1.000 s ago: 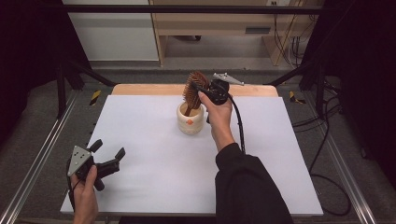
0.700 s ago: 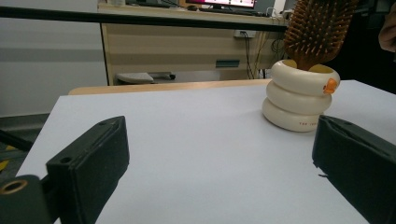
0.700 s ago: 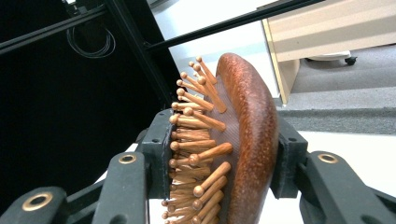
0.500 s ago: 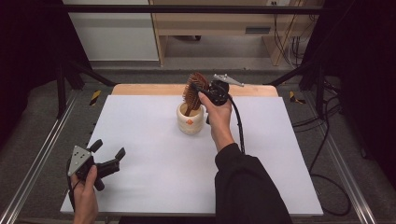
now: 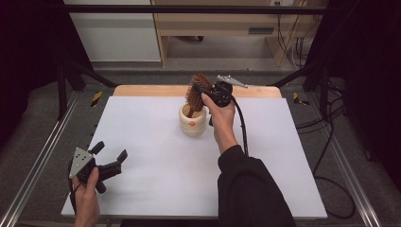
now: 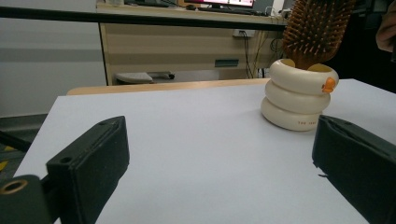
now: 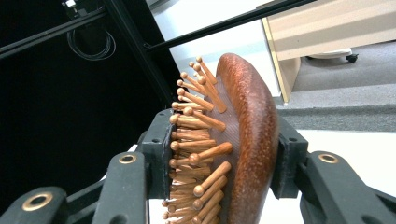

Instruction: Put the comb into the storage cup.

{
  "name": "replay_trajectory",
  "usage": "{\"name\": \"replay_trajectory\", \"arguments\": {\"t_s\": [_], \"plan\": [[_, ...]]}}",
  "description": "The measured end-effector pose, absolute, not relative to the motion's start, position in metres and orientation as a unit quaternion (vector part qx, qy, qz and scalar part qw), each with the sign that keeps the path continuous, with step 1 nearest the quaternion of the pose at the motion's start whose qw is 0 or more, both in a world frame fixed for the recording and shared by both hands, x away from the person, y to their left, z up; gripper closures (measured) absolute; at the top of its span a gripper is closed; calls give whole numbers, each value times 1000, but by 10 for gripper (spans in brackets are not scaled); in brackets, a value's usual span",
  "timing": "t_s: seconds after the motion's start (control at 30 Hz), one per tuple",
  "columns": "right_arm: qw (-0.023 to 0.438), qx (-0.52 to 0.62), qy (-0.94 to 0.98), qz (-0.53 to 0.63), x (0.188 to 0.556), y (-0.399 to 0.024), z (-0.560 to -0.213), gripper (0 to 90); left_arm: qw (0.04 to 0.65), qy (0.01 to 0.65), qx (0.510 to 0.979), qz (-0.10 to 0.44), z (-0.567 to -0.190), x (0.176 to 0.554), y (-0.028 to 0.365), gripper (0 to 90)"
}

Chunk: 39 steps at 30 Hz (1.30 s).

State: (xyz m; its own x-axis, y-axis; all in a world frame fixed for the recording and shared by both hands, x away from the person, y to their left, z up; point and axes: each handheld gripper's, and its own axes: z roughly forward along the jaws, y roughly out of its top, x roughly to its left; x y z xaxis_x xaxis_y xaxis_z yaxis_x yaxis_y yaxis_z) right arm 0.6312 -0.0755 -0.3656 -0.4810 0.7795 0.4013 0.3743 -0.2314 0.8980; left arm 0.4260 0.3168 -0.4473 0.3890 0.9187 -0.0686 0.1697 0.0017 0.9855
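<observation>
We saw the right gripper clamped on the head of a brown wooden paddle hairbrush with ball-tipped wooden bristles, at the far middle of the white table top. In the right gripper view, one black jaw pressed against the bristle side and the other against the smooth rounded back of the hairbrush, so the grip was across the head's thickness. The brush stood handle-down in a cream, ring-stacked ceramic cup with a small orange mark on its front, its head rising above the rim and leaning a little. The right hand held its gripper just beside and above the cup.

The left gripper lay low near the table's near left corner, well apart from the cup, held by the left hand. Its jaws stood wide with nothing between them; in the left gripper view they framed bare table, with the cup and the brush head farther off to the right.
</observation>
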Motion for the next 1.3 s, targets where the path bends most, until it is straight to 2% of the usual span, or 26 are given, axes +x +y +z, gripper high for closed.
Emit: {"name": "replay_trajectory", "arguments": {"t_s": [1.3], "plan": [[160,497,596,610,635,-84,-369,485,557,437,623,334,-447,427,317,42]]}}
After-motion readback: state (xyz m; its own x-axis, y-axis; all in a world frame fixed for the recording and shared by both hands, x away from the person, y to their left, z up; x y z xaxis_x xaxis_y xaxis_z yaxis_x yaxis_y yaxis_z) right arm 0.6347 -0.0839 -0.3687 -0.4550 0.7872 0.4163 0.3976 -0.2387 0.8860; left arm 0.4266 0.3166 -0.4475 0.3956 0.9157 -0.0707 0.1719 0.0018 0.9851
